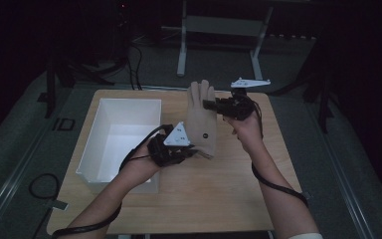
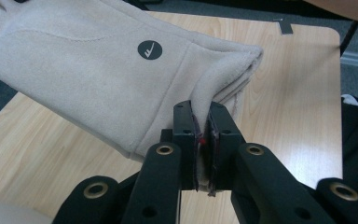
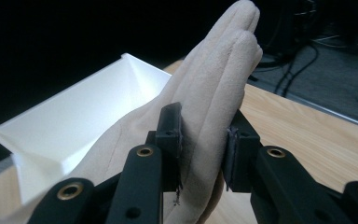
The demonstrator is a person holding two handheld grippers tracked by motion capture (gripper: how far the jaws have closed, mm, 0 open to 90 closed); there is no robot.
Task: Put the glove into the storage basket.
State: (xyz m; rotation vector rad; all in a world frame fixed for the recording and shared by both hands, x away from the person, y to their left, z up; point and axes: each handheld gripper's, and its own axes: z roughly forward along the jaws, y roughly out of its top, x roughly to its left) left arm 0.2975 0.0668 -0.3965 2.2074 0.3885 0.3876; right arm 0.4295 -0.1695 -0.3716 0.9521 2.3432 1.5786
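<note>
Glove (image 1: 201, 119) held up over the worktop (image 1: 219, 184), just right of the white bin (image 1: 122, 134). Left tongs (image 1: 191, 153) pinch its near cuff edge; right tongs (image 1: 210, 105) pinch its far finger end, w/ fabric between the pads.

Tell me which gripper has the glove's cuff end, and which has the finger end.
The left gripper pinches the cuff edge of the beige glove, near its round logo. The right gripper clamps the glove farther up, by its finger end, above the wooden table.

Soft matt beige fleece glove (image 1: 201, 119), smooth white plastic bin (image 1: 110, 107), pale wood-grain table (image 1: 219, 194), matt black plastic jaws
</note>
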